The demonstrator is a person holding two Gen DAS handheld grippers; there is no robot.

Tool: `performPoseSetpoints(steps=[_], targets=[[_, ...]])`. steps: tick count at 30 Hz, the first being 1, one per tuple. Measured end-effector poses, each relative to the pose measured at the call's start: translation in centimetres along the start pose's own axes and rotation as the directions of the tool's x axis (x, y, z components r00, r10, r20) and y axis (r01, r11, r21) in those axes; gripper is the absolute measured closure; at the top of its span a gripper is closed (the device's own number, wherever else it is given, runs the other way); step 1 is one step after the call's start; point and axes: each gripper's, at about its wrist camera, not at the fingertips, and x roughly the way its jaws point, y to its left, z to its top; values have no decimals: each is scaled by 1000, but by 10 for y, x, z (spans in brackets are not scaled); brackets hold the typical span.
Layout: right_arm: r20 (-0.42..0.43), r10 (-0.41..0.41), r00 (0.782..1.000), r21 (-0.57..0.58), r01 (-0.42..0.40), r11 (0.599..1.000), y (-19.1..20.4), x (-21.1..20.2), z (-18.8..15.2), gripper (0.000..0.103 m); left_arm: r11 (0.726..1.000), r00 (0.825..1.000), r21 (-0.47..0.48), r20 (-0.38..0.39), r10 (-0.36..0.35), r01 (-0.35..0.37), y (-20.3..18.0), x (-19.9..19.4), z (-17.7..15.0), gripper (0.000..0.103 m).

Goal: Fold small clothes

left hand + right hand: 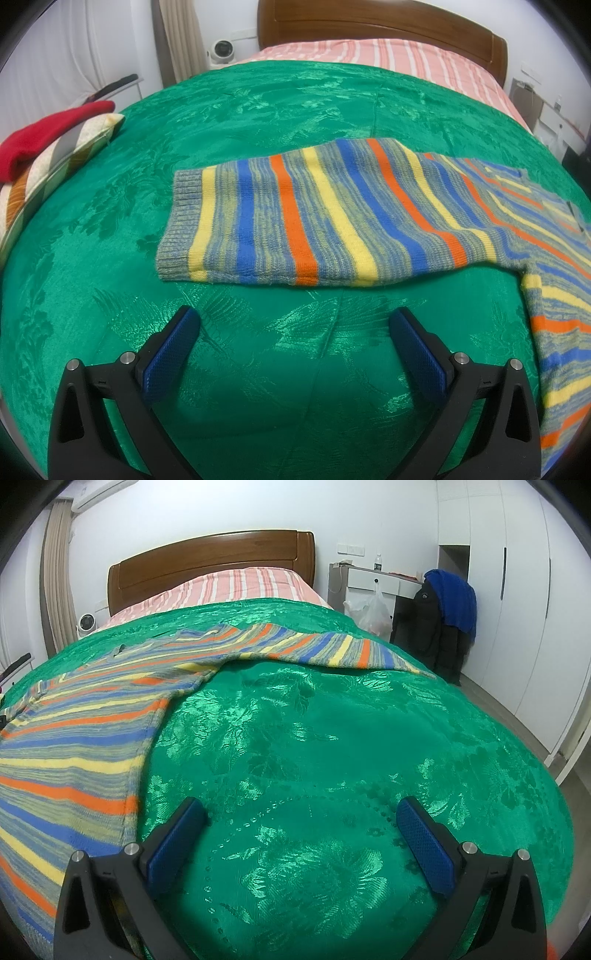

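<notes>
Both released and empty: left tool hovering over bare green bedspread just short of the outstretched sleeve ahead, right tool over bedspread with the body of the striped sweater off its left finger, probably poised either side of the garment to start the sleeve folds. Spread flat on the bed, knitted in blue, orange and yellow stripes on mottled grey, ribbed cuff at the far-left end, second sleeve lying ahead of the right tool; neckline too distorted to read.
</notes>
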Motion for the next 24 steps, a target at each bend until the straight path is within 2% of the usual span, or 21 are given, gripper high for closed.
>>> performPoseSetpoints(steps=[15,19,24], targets=[[0,3,1000,1,-3,1000,0,0,-1,0,1000,1000,1,-2,-4,4,-1,1,1,0],[1,16,1000,9,-16,1000,-1,0,0,0,999,999,-38,-42,-35,33,4,4,5,0],[-16,52,998,26,-52,998,-7,1,5,0,995,986,0,-136,-97,98,7,-16,-6,1]])
